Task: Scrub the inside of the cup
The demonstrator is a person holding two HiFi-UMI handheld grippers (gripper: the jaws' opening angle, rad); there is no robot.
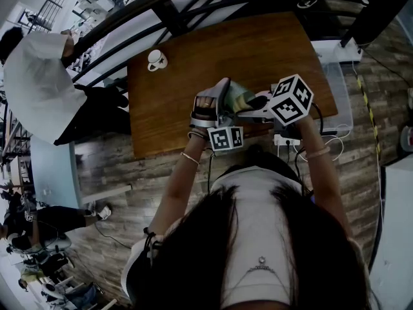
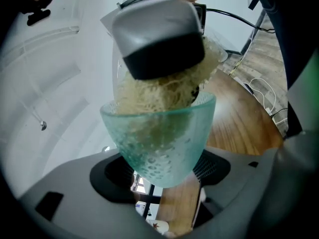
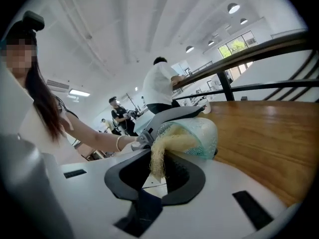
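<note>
A pale green glass cup [image 2: 158, 133] sits tilted between the jaws of my left gripper [image 2: 159, 176], which is shut on its lower part. A straw-coloured fibrous scrubber [image 2: 164, 91] fills the cup's mouth. My right gripper [image 3: 159, 176] is shut on the scrubber [image 3: 162, 148], whose far end is pushed into the cup [image 3: 202, 133]. In the head view both grippers meet above the near edge of the wooden table [image 1: 193, 76]: the left gripper [image 1: 216, 105] with the cup [image 1: 237, 97], and the right gripper [image 1: 258, 102] just beside it.
A white mug [image 1: 157, 59] stands at the table's far left corner. A person in white [image 1: 39, 82] stands beyond the left edge by a dark railing [image 1: 161, 11]. A power strip with cables [image 1: 287, 139] lies on the floor; a clear box [image 1: 339, 82] is at the right.
</note>
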